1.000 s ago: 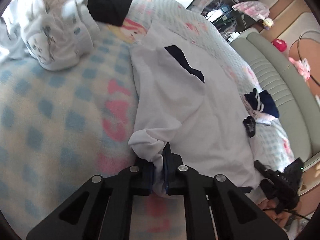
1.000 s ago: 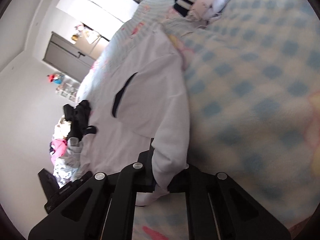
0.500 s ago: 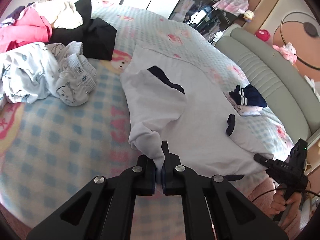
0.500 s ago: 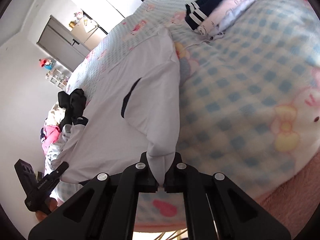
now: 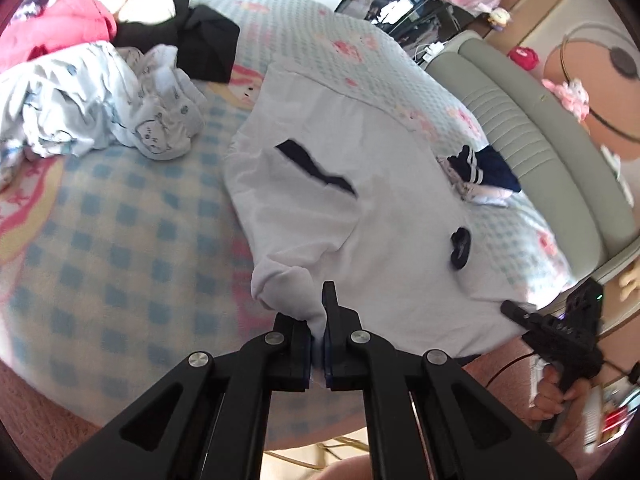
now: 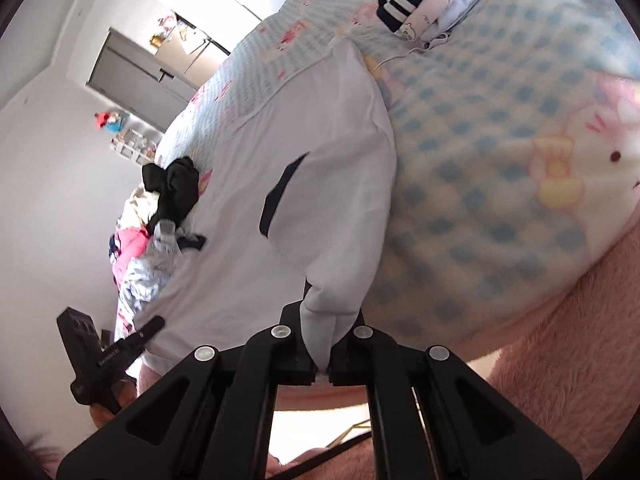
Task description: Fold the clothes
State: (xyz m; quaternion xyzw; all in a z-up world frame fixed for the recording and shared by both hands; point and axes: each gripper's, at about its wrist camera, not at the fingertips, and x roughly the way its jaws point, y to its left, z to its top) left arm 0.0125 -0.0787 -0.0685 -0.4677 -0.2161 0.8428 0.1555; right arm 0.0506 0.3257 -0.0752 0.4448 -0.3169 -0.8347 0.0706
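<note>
A white garment point(image 5: 380, 216) with dark navy trim lies spread on the checked bed cover, both side parts folded inward. My left gripper point(image 5: 318, 344) is shut on a bunched white corner of it at the near edge of the bed. In the right wrist view the same white garment point(image 6: 280, 168) stretches away, and my right gripper point(image 6: 320, 356) is shut on its other near corner. The right gripper point(image 5: 560, 332) also shows at the lower right of the left wrist view, held by a hand; the left gripper point(image 6: 100, 356) shows at the lower left of the right wrist view.
A heap of unfolded clothes point(image 5: 104, 92), pale blue, pink and black, lies at the far left of the bed. A folded stack with a navy striped piece point(image 5: 480, 176) sits by the grey padded headboard point(image 5: 532, 120). Pink fuzzy fabric point(image 6: 560, 360) covers the near bed edge.
Both grippers have pulled back toward the near edge of the bed and risen, drawing the white garment's corners with them. More of the bed and the clothes heap has come into view.
</note>
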